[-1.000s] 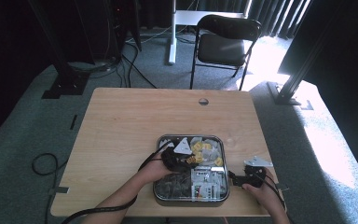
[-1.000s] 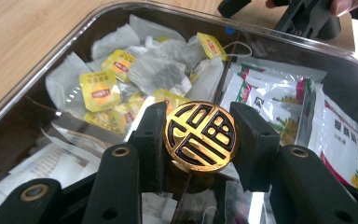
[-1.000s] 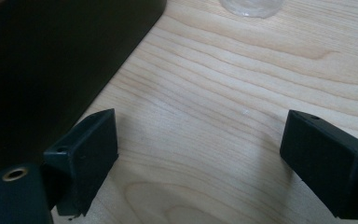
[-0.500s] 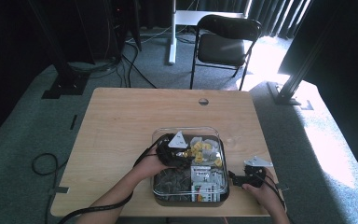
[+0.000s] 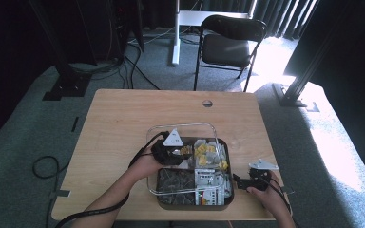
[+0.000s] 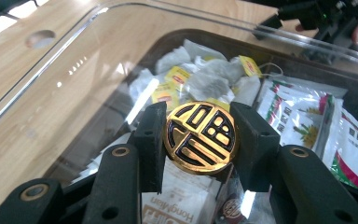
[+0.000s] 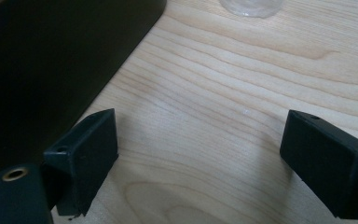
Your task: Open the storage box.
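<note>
Left tongs point(image 6: 199, 140) pinching round gold-and-black knob point(image 6: 200, 136) of clear lid point(image 5: 183, 130); lid raised, tilted above dark compartment box point(image 5: 228, 202) on bench point(image 5: 123, 118). Tea bags point(image 6: 200, 74) and sachets point(image 6: 303, 116) visible beneath lid. Right tongs point(image 7: 200, 163) spread, nothing between, hovering over bare bench just beside box's right wall.

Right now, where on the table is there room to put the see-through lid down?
The table is bare wood left of the dark box, out to its left edge, and across the far side around the round hole. It is crowded near the front: the box, both forearms, and the right gripper beside the box.
</note>
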Motion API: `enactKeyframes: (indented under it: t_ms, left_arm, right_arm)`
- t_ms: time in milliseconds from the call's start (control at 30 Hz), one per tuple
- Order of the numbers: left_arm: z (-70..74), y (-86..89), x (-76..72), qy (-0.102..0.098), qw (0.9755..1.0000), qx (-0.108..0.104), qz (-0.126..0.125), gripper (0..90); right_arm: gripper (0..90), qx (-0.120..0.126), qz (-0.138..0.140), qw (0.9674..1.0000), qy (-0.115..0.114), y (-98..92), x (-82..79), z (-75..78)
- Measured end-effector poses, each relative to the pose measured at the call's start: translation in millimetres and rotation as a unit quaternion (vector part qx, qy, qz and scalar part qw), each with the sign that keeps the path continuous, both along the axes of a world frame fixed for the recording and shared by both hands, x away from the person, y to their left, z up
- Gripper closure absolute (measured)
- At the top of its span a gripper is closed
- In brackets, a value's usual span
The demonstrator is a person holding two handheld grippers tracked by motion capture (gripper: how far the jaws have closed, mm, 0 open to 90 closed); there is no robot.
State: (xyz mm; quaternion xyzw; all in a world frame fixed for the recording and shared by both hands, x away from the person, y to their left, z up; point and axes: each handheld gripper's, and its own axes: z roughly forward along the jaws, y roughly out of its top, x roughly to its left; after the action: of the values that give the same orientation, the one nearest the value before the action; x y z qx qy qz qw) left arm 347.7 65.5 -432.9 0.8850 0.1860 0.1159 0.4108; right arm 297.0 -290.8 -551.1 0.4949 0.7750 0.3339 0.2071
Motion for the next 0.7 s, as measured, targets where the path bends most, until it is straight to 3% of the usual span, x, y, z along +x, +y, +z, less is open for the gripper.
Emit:
enactKeyframes:
  t_ms: [400, 700]
  left_arm:
    - [3.6, 28.0, 5.9, -0.002, 0.9993, -0.012, 0.035, 59.0]
    - [-0.3, 56.9, 9.2, -0.004, 0.9971, -0.011, 0.075, 59.0]
  right_arm:
    - [10.8, 0.0, 0.0, 1.0, 0.0, 0.0, 0.0, 0.0]
    - [10.7, 0.0, 0.0, 1.0, 0.0, 0.0, 0.0, 0.0]
